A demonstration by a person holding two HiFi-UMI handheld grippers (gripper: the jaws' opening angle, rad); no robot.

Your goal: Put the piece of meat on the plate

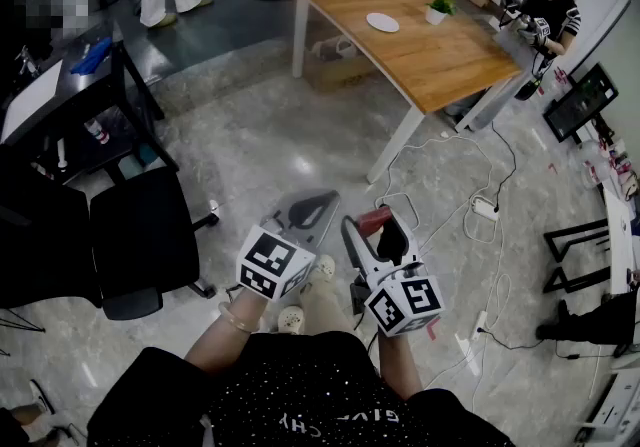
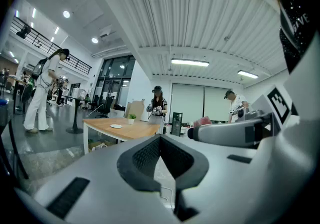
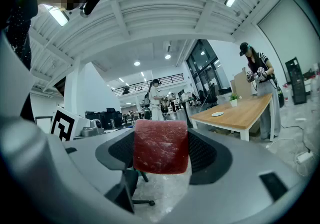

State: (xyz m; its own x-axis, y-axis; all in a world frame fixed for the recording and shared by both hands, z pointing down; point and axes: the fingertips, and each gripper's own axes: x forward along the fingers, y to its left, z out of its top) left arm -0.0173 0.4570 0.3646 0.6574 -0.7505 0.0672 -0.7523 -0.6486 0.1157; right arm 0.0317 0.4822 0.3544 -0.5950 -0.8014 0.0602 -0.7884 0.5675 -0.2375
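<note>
Grey floor lies below both hand-held tools. The right gripper is clamped on the piece of meat, and the left gripper beside it has its jaws together, empty. Well beyond them, the plate sits on the wooden desk.

"GIVENCHY" on black shirt
</note>
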